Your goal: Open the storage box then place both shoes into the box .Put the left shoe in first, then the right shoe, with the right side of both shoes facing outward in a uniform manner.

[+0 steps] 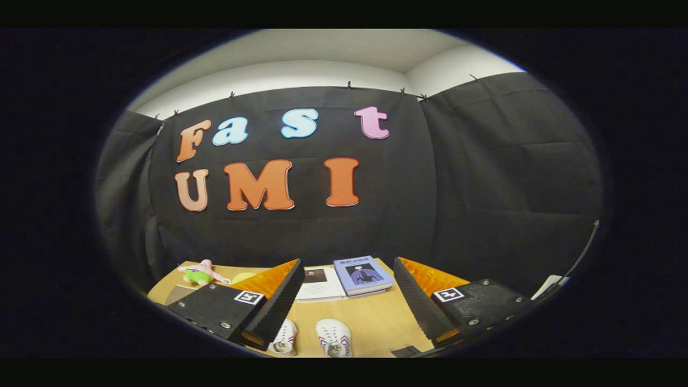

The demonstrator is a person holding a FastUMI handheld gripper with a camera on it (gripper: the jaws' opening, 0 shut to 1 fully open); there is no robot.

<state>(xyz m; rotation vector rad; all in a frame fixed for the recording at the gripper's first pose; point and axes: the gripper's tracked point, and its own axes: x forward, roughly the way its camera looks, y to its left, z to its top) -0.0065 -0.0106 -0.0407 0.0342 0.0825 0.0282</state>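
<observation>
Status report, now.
Gripper open, fingers holding nothing. Two shoes side by side on table between fingers. Books beyond them.

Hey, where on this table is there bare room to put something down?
Bare wood lies between the open tongs, bordered by the books beyond and the two shoes nearer. The far left is crowded by the plush toy.
</observation>
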